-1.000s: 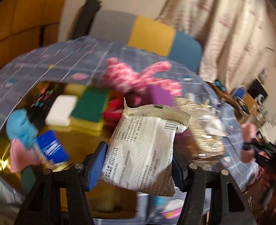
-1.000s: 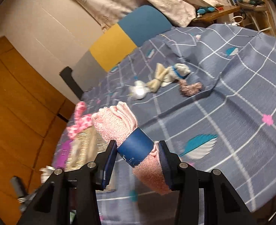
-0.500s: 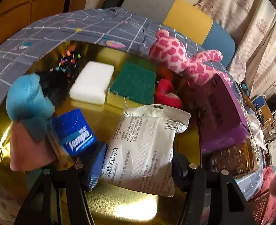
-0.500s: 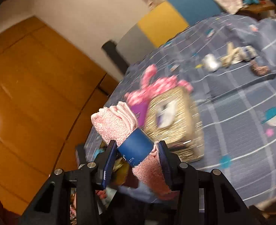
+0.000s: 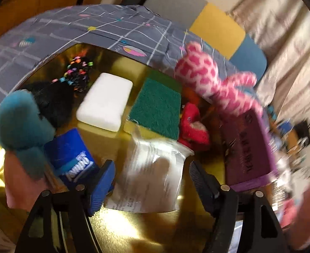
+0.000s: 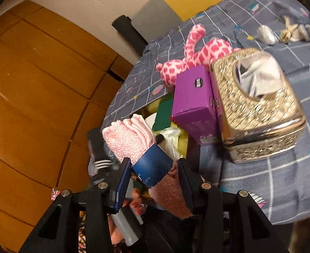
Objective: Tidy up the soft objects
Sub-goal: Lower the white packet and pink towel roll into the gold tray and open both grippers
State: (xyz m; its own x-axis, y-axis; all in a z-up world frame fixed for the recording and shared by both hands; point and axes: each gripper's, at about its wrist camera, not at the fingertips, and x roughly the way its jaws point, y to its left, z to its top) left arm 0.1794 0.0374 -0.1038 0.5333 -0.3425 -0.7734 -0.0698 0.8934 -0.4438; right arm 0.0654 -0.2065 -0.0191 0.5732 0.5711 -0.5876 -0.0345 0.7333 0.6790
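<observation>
Left gripper (image 5: 150, 181): jaws spread apart, low centre of the left view; the white packet (image 5: 152, 175) sits between them, motion-blurred, seemingly free of both pads, though contact is hard to rule out.
Right gripper (image 6: 154, 176): clamped on a rolled pink towel (image 6: 129, 139) with a blue paper band, lower centre of the right view, above the near edge of the tray.
Risk, packet: if it is in fact falling, it may land on edge, slide against the blue tissue pack (image 5: 72, 158) or end up crumpled on the shiny floor.
Risk, towel: the grip is on the band, so the soft roll could slip out of it, or the two grippers could bump over the crowded tray.
Gold tray (image 5: 150, 229): holds the white sponge (image 5: 105, 101), green scrub pad (image 5: 157, 105), red plush bit (image 5: 194, 126), blue fluffy item (image 5: 18, 118), black hair ties (image 5: 77, 71), tissue pack and packet.
Tray's right edge: pink spotted toy (image 5: 205, 78) and purple box (image 5: 247, 147).
Gold tissue box (image 6: 258, 105): right of the purple box in the right view; a tissue pokes from its top opening.
</observation>
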